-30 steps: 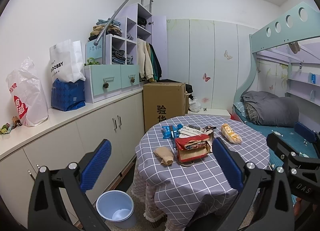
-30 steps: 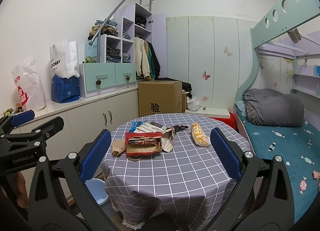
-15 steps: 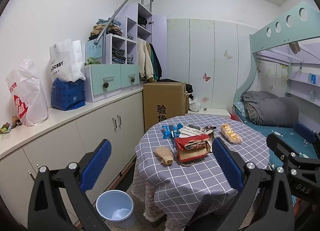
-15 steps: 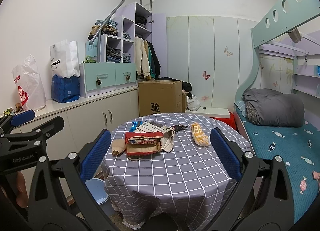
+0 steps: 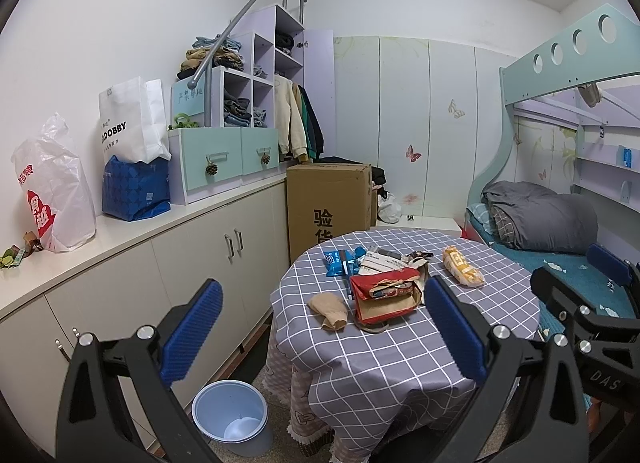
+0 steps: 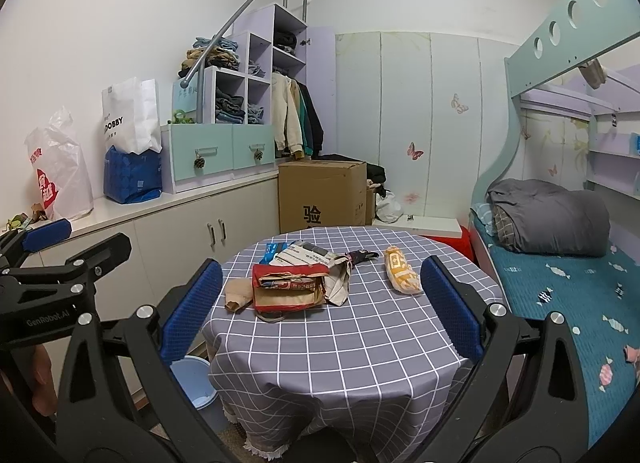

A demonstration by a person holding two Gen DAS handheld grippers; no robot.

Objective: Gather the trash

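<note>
Trash lies on a round table with a grey checked cloth [image 5: 400,351] [image 6: 360,343]: a red and brown paper bag [image 5: 384,297] [image 6: 288,289], a crumpled brown bag [image 5: 329,309] [image 6: 238,293], a blue wrapper [image 5: 338,261] [image 6: 272,251], white paper packaging [image 6: 308,257], a yellow snack pack [image 5: 462,271] [image 6: 402,273]. A light blue bin [image 5: 231,417] [image 6: 194,381] stands on the floor left of the table. My left gripper [image 5: 320,333] and right gripper [image 6: 320,307] are open, empty, held short of the table.
White cabinets with a counter [image 5: 132,231] run along the left wall, holding bags and drawers. A cardboard box [image 5: 328,203] stands behind the table. A bunk bed [image 6: 560,283] with a grey duvet is on the right.
</note>
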